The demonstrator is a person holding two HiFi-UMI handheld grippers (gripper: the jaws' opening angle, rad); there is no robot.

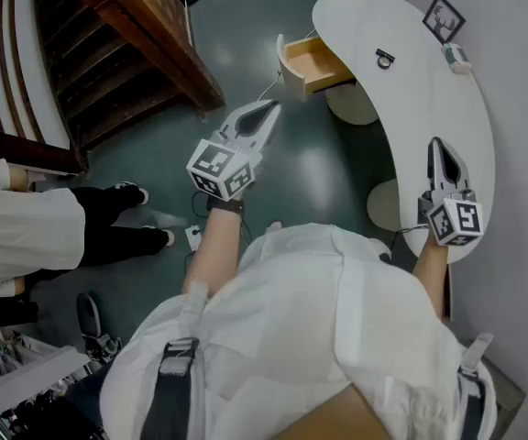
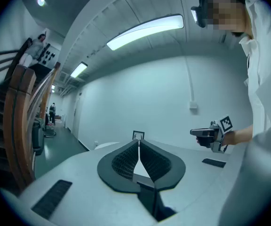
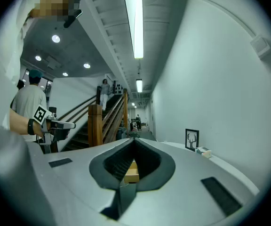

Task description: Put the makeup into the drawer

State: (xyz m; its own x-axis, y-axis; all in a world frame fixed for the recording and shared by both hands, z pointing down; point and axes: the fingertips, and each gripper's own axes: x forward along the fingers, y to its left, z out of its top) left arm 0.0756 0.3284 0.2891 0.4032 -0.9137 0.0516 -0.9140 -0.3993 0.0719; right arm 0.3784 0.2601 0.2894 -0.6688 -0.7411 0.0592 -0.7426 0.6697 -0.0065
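the makeup, apparently the small pale box, is seen on the white table beside a framed picture, well apart from the open wooden drawer. the left gripper is held over the floor near that drawer and the right gripper over the table, each with jaws pressed together, nothing between them.

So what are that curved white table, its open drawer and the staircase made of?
The table looks like smooth white painted or laminated board: even colour, no grain; its core can't be told. The drawer seems pale bare wood inside, tan and matte, with a white front. The staircase looks like dark stained wood, brown with visible planks.
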